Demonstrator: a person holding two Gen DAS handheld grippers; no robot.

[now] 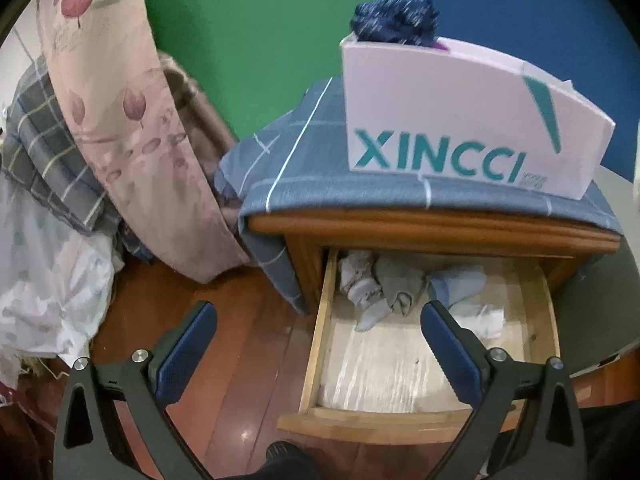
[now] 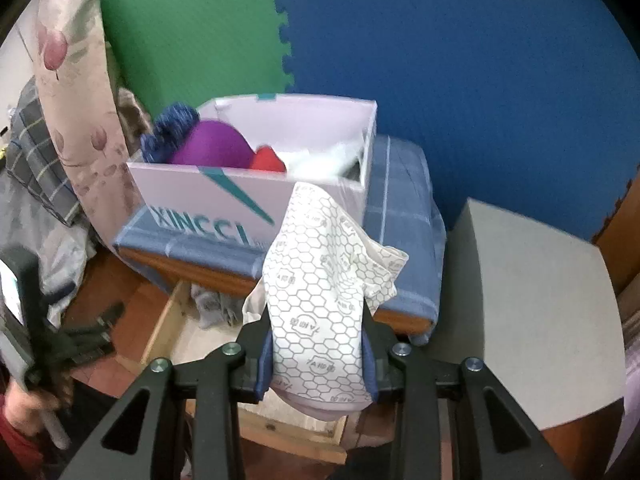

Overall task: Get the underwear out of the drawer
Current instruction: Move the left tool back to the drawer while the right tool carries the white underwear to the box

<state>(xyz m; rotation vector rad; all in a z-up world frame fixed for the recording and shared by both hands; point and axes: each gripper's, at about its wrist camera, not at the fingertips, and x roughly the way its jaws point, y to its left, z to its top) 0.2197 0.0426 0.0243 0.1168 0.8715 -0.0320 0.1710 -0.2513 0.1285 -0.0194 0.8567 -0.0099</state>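
While the right gripper [image 2: 318, 354] pinches white hexagon-print underwear [image 2: 320, 280] above the open drawer [image 1: 320, 320], the left gripper [image 1: 318, 326] hangs wide open and empty over crumpled garments [image 1: 384, 284] inside.

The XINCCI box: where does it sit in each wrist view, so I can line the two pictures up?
Left wrist: XINCCI box upper right, on the blue checked cloth over the cabinet, above the open drawer.
Right wrist: box centre left, its front partly behind the underwear in the right gripper.
Shared landmark: the green and blue wall mats' seam.
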